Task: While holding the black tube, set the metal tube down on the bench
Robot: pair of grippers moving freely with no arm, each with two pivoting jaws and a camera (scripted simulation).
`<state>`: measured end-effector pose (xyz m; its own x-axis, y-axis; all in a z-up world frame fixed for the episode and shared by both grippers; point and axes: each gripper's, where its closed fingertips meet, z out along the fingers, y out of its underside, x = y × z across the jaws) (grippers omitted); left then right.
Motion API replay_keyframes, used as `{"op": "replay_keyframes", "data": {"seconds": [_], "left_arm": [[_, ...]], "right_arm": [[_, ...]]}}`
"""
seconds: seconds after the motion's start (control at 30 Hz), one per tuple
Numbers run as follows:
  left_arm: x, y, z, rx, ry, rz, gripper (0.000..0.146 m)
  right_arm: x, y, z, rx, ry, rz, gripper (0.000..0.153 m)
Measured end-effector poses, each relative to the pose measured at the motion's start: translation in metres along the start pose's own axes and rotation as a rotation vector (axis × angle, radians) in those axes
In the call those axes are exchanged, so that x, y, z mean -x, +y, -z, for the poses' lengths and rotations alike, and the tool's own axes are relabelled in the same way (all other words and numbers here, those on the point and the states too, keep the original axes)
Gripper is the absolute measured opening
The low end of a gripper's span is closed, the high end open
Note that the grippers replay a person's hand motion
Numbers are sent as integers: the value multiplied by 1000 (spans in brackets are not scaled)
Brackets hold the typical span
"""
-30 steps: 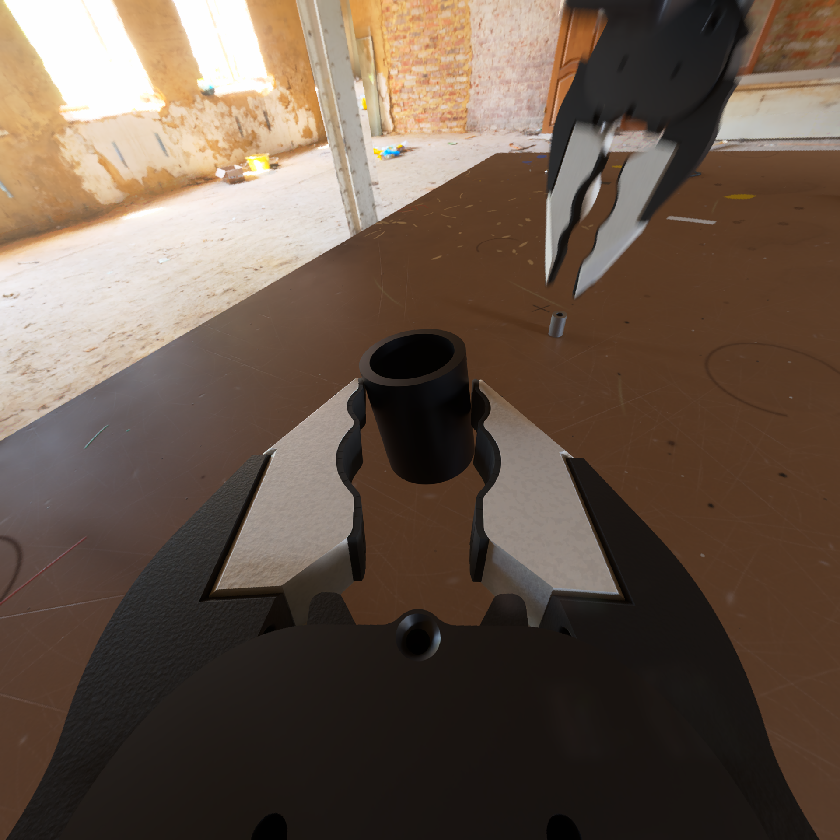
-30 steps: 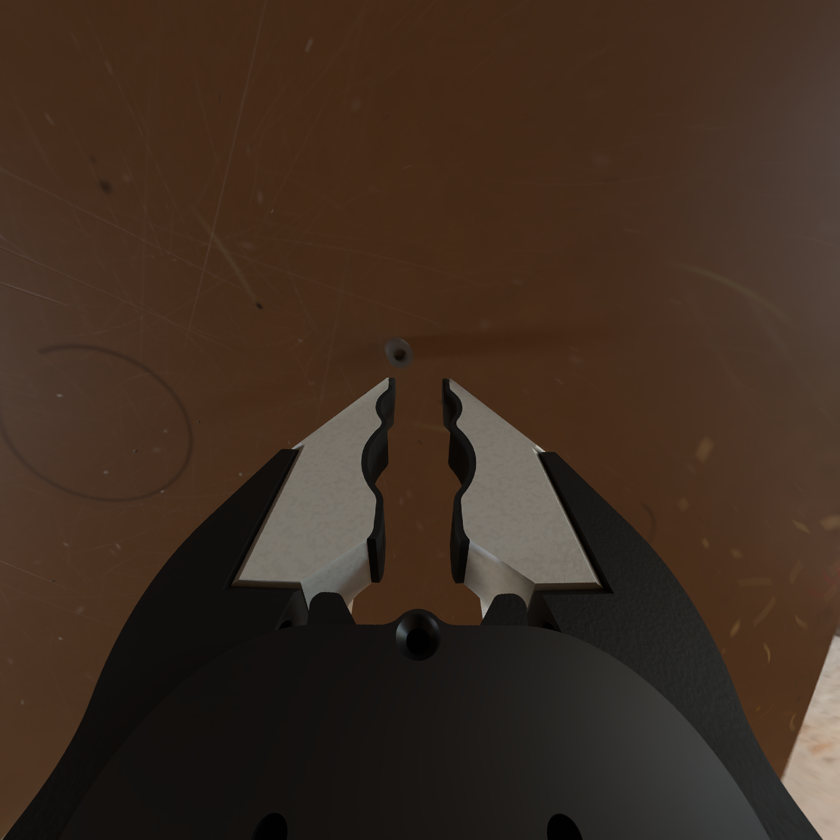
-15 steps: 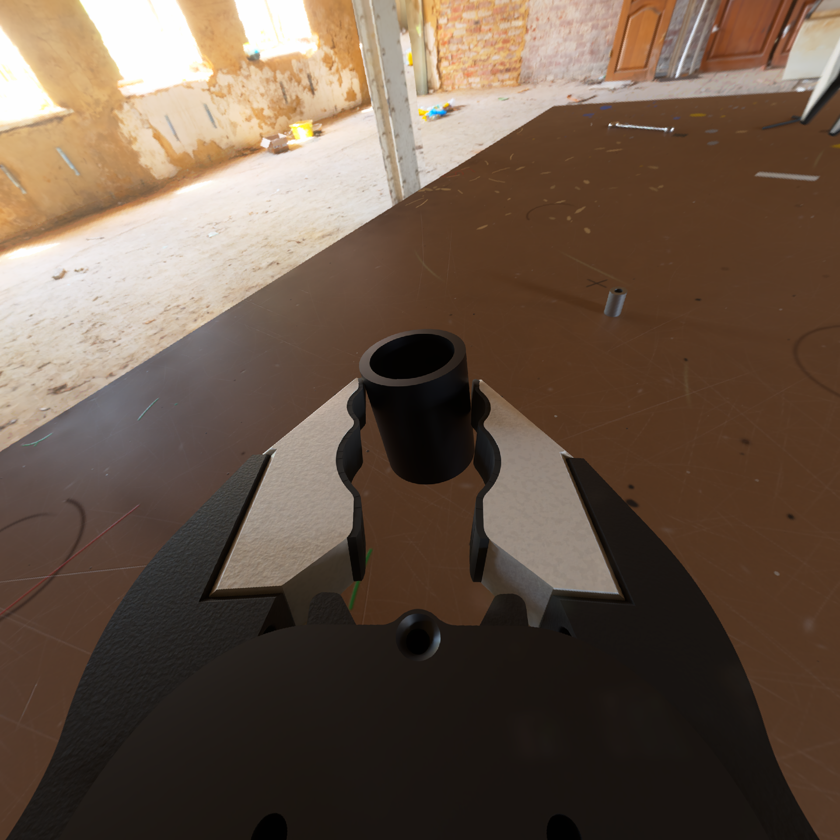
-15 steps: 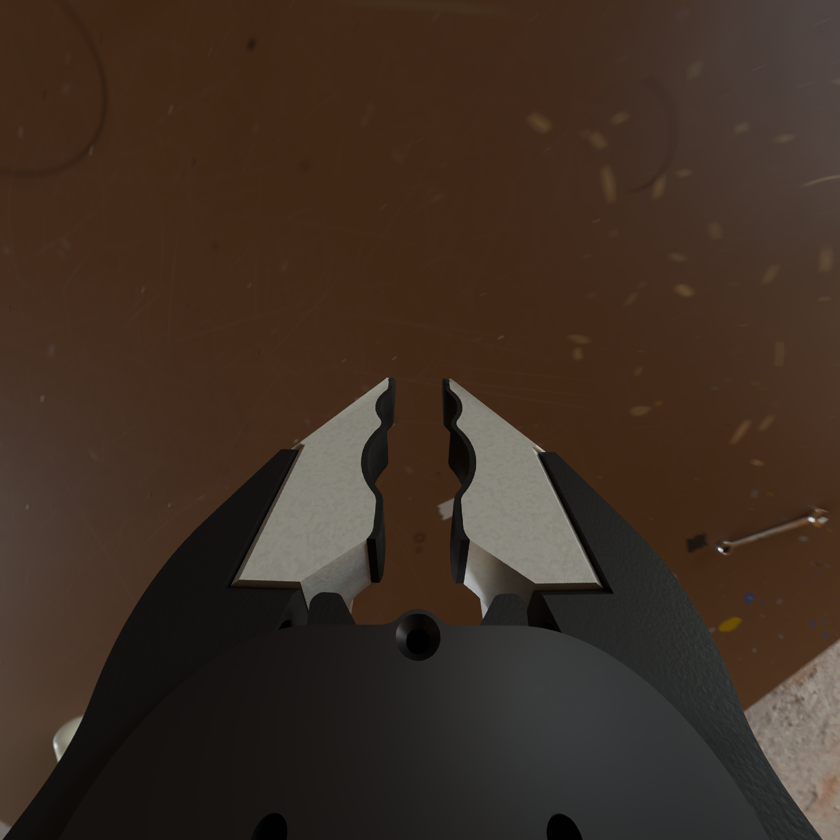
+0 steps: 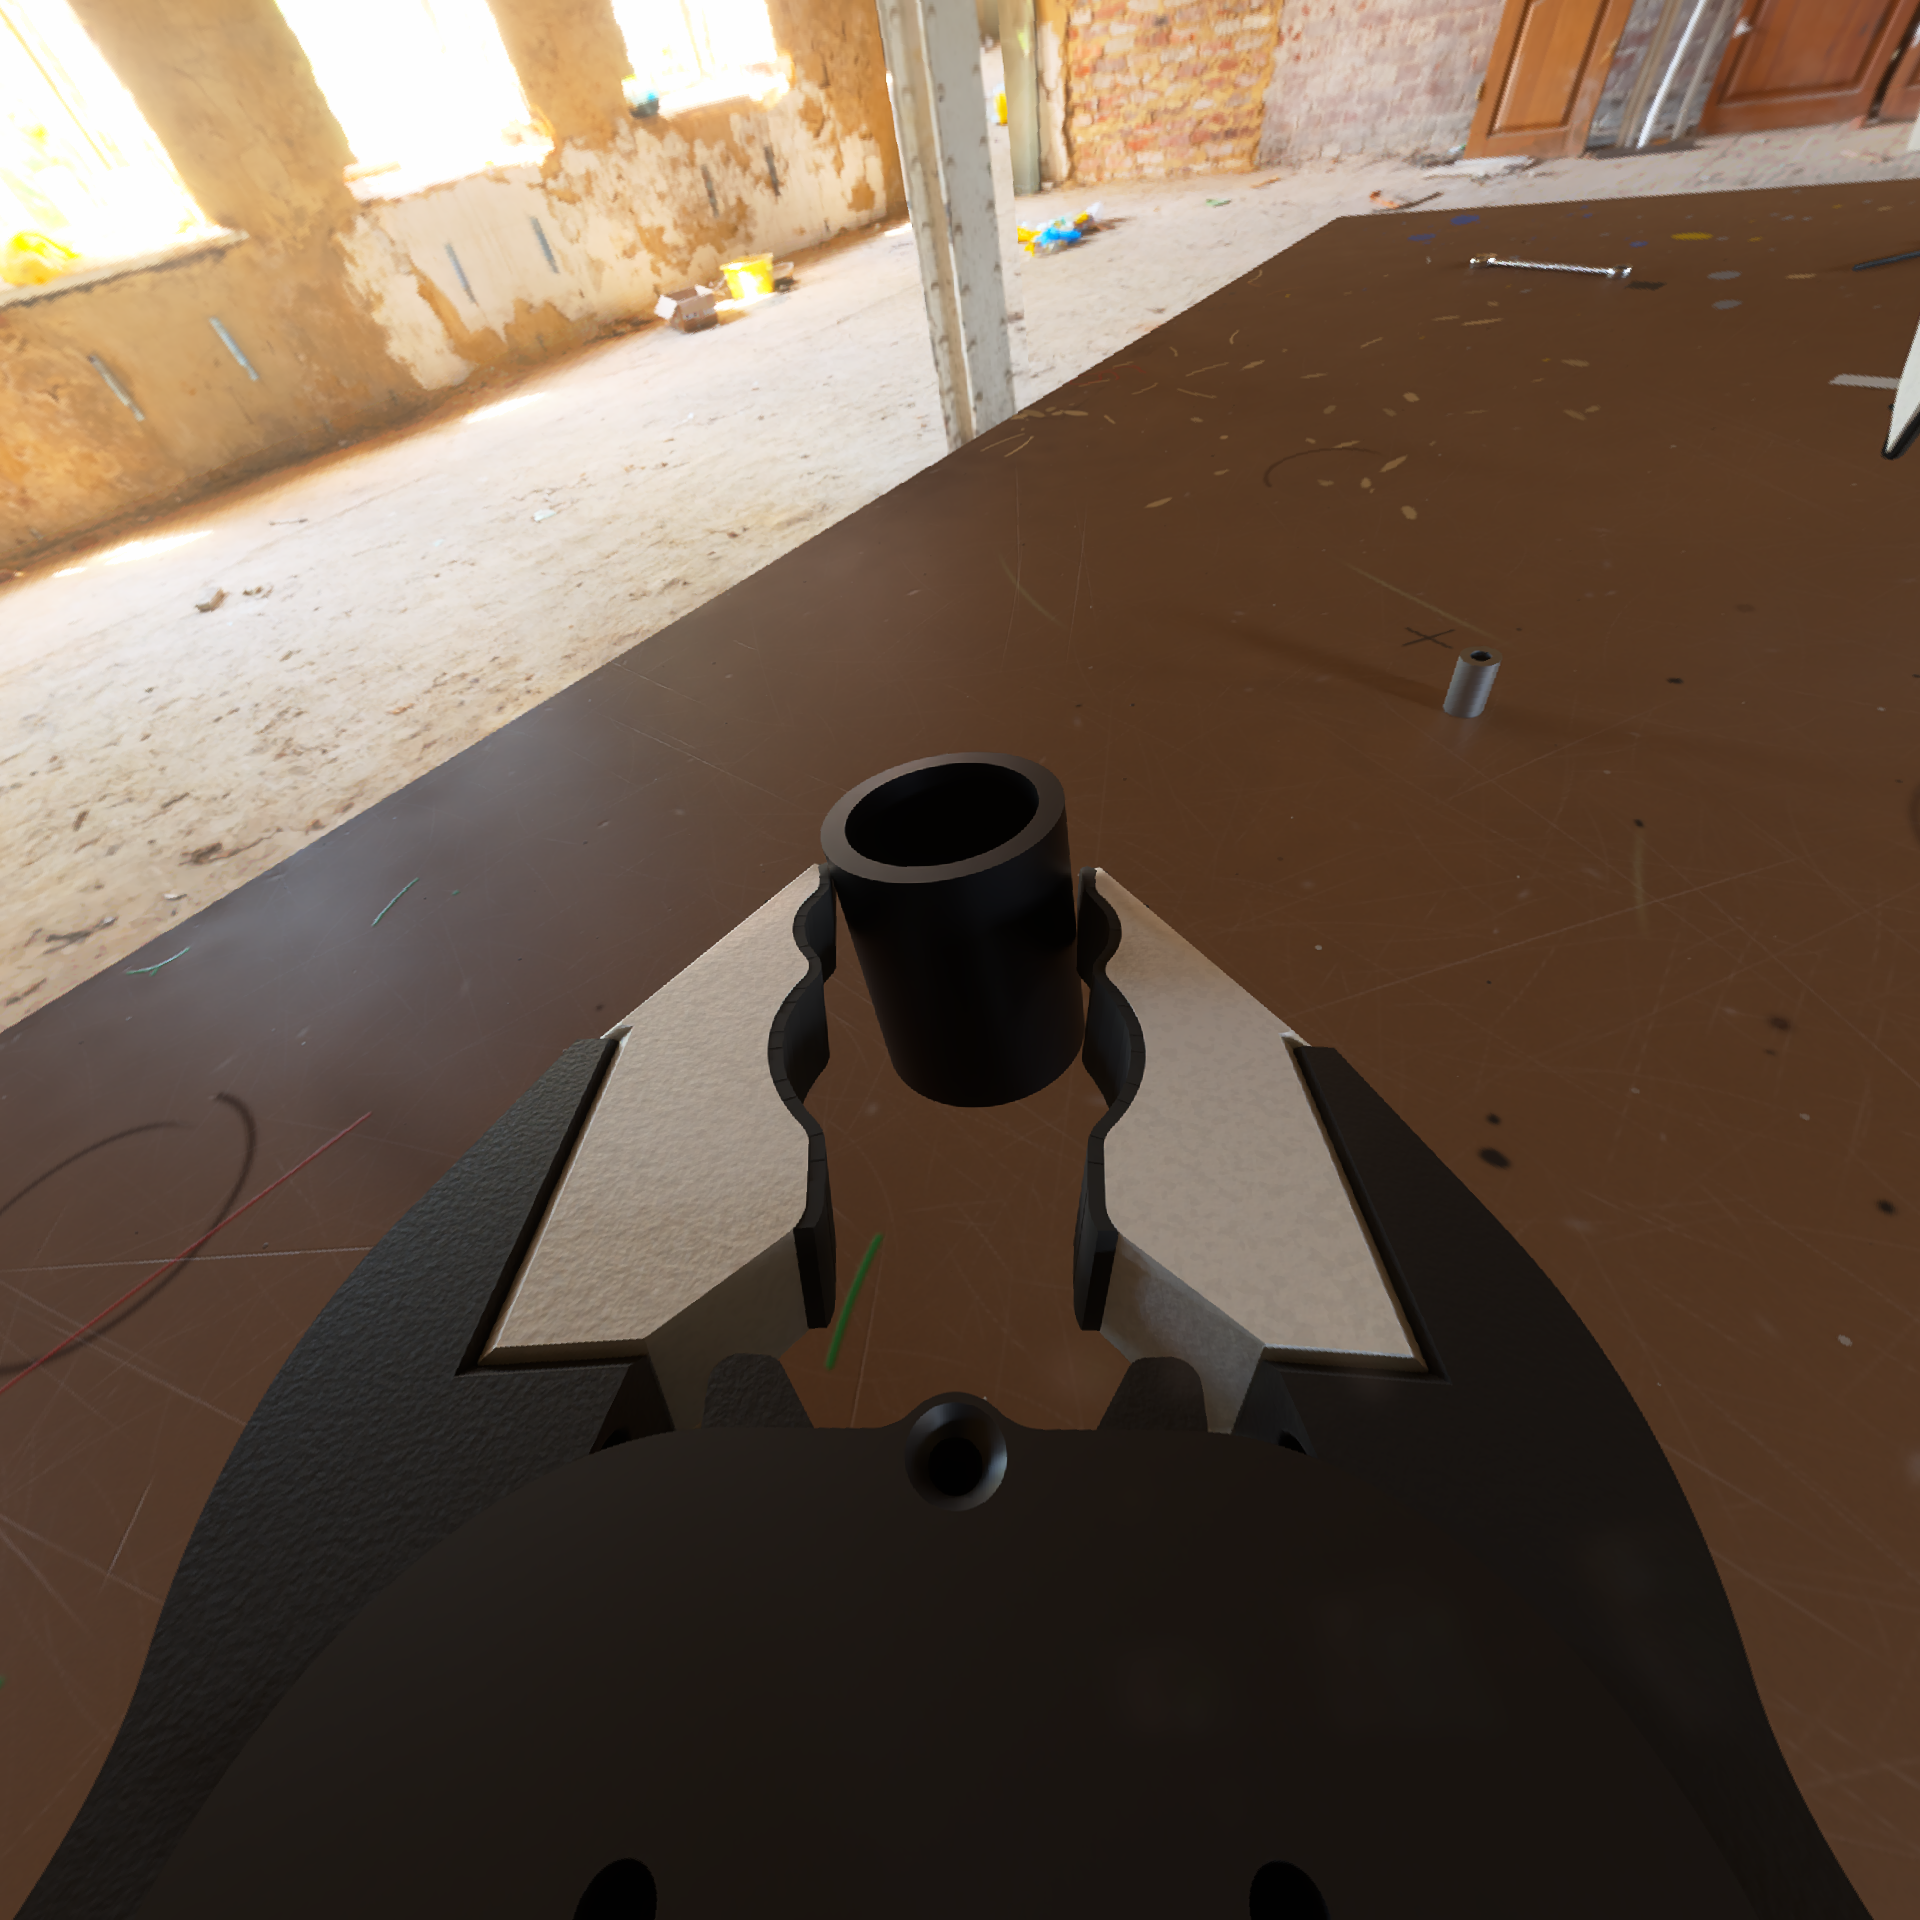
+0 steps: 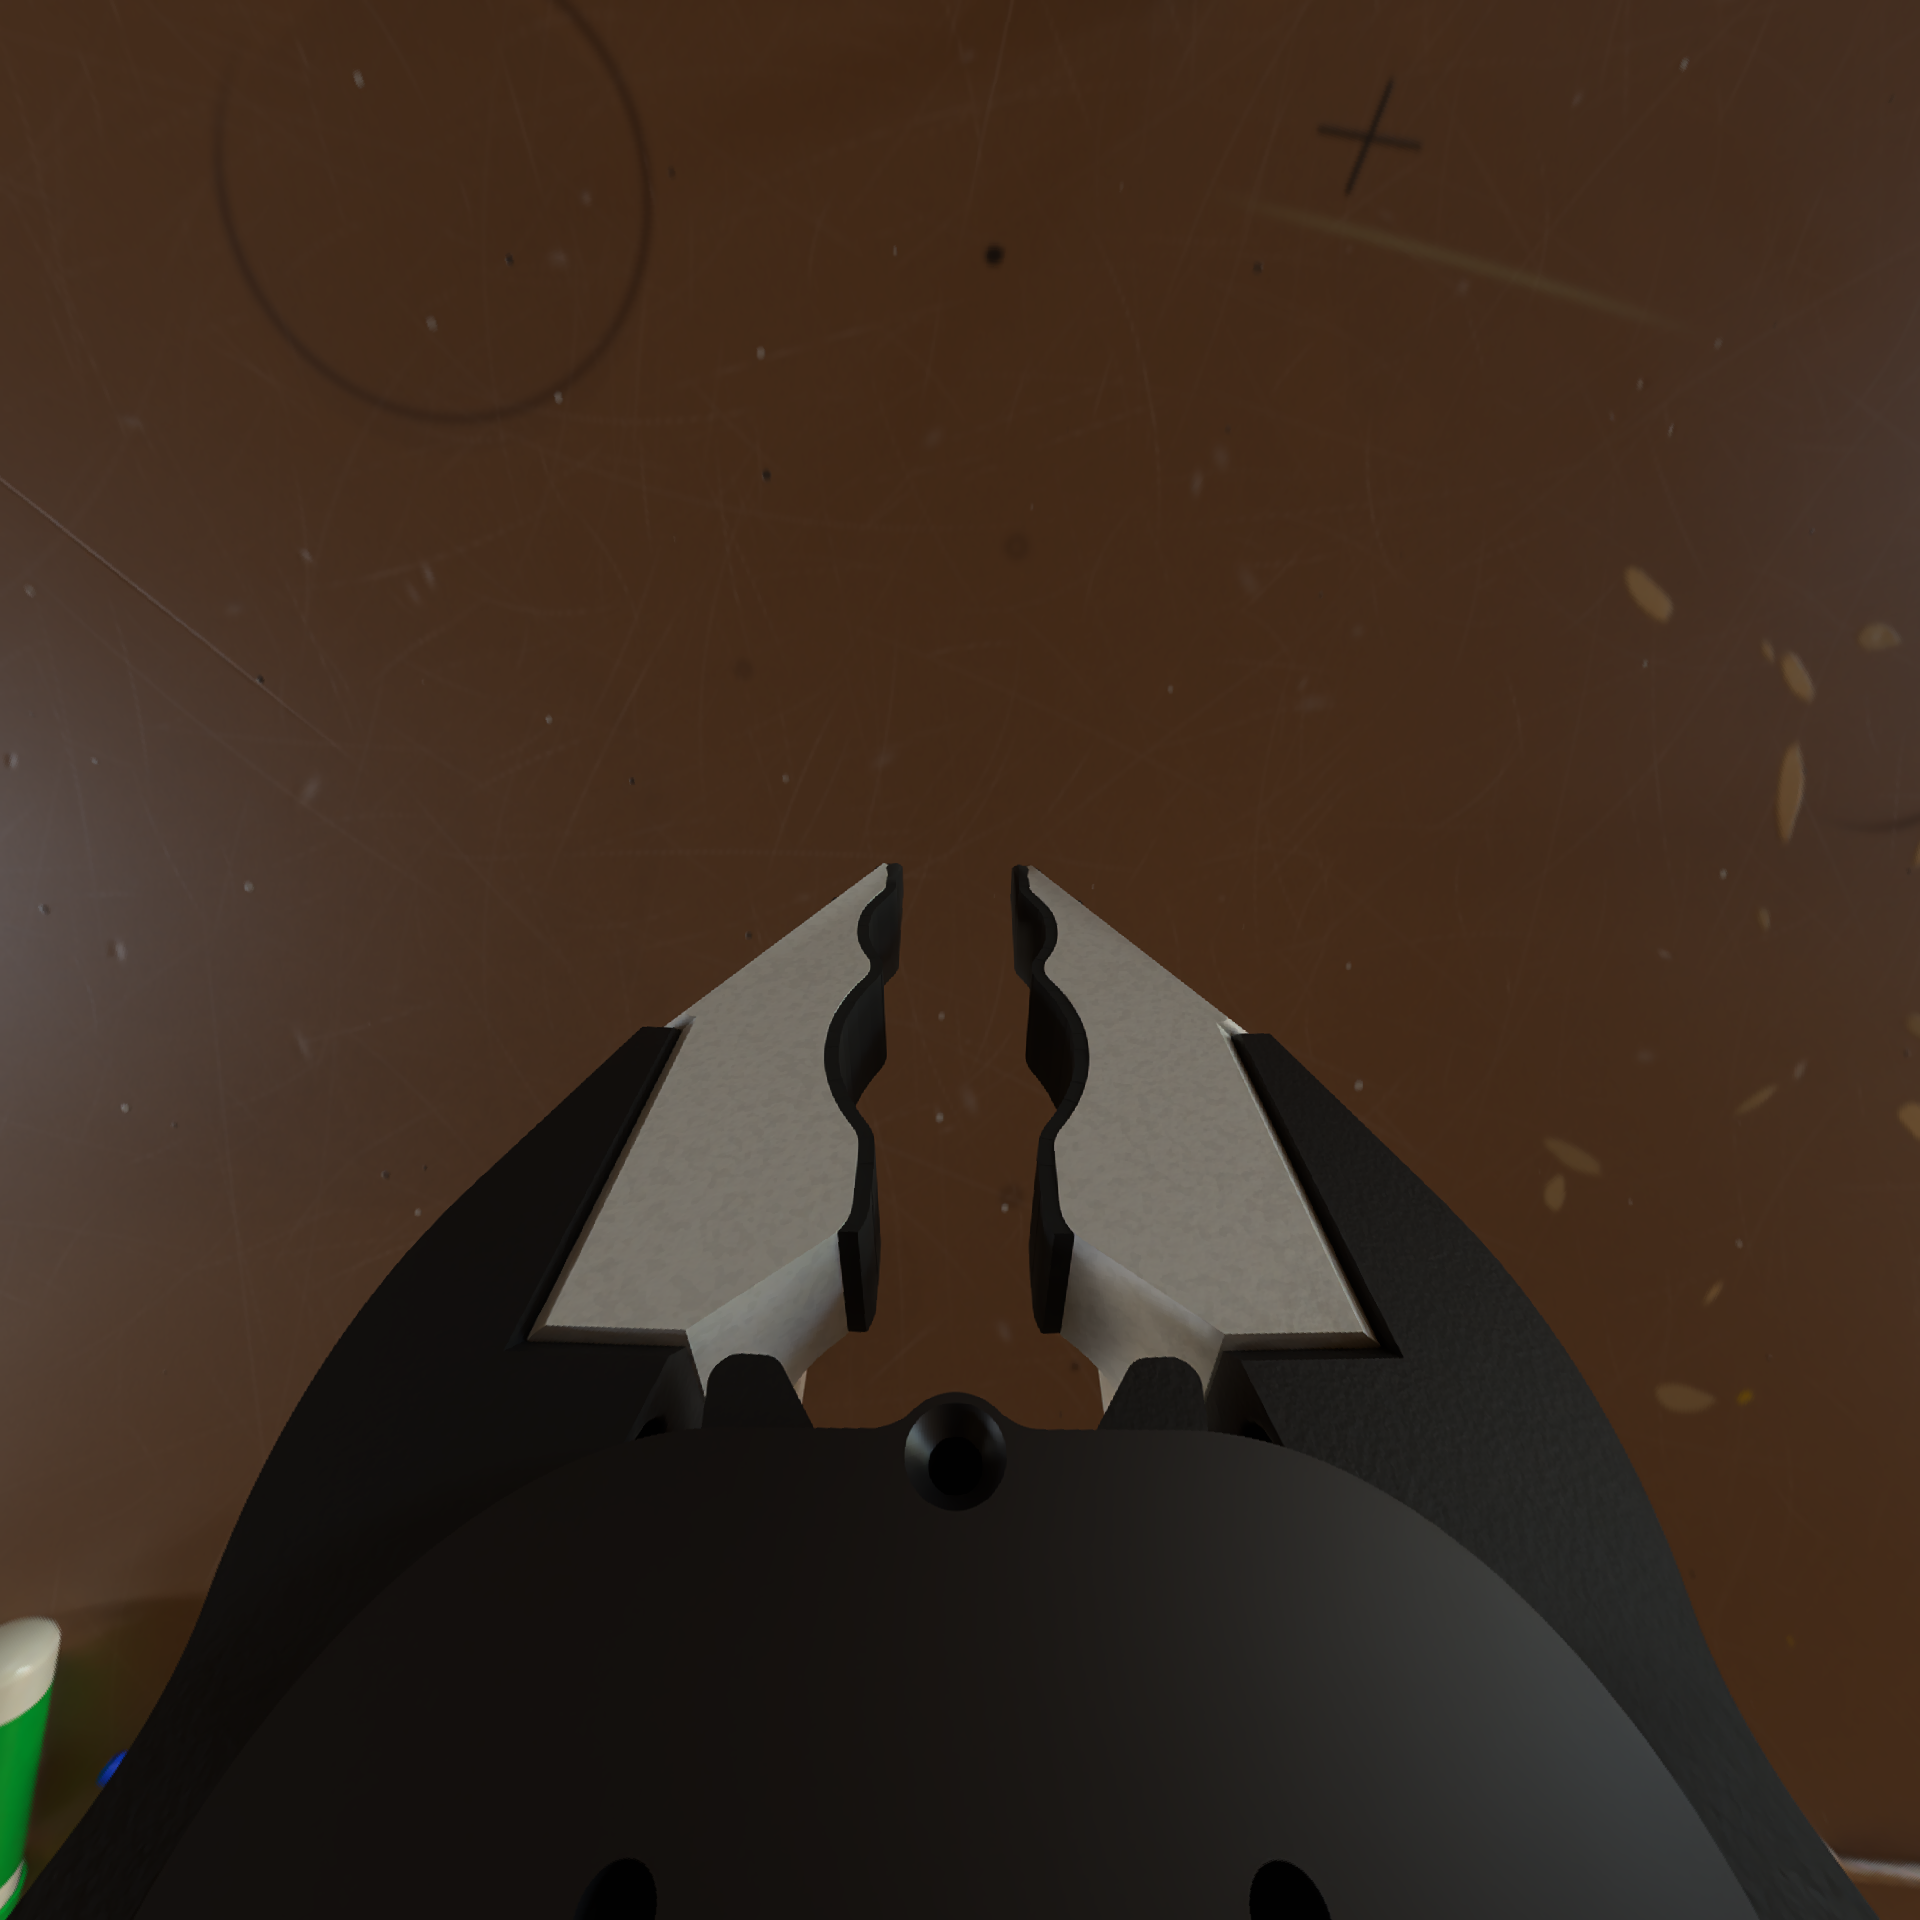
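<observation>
Fingers [image 5: 805,1039] of the left gripper [image 5: 956,914] are squeezed on the black tube [image 5: 956,935], which stands up between their tips with its round open mouth on top, lifted off the brown desk [image 5: 1455,987]. Past the black tube and off to its right, the metal tube [image 5: 1471,682] stands upright on the desk all alone, next to a small drawn cross [image 5: 1428,637]. It is small, grey and shiny, with a little hole in its top. A second ago the right gripper [image 6: 956,868] hung just above it; now only a pale sliver [image 5: 1910,410] shows at the right edge beyond the metal tube, too little to name. Its own fingers [image 6: 769,1091] are a little apart with nothing between them, over bare desk. So the putting-down looks done, and the black tube is still held.
</observation>
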<state>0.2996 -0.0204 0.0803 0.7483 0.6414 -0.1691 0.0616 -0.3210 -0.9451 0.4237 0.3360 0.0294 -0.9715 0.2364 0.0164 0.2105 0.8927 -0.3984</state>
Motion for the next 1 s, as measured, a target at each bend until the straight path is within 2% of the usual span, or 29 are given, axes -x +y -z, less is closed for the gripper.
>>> {"op": "replay_keyframes", "data": {"seconds": [0.1,0.27,0.33,0.37,0.43,0.53,0.63,0.77,1.0], "left_arm": [[0,1,-1,11,-1,-5,47],[0,1,-1,6,-4,-3,47],[1,0,0,-3,-8,4,47],[2,0,1,-5,-9,6,47],[2,0,1,-6,-6,7,47],[1,-1,2,-10,5,6,47],[0,-2,3,-18,15,12,47],[-1,-3,5,-28,27,20,47],[-2,-2,8,-28,68,61,47]], "right_arm": [[-2,-8,-5,-40,-14,-7,21],[-6,-5,-16,8,-10,-15,21],[-15,-3,-17,18,44,-38,19],[-25,1,-14,48,116,-45,16],[-42,11,-1,81,220,-56,13],[-65,31,39,81,309,-164,13],[-75,68,72,185,337,-251,15],[-65,108,80,366,302,-271,15],[-67,129,83,525,319,-241,17]]}}
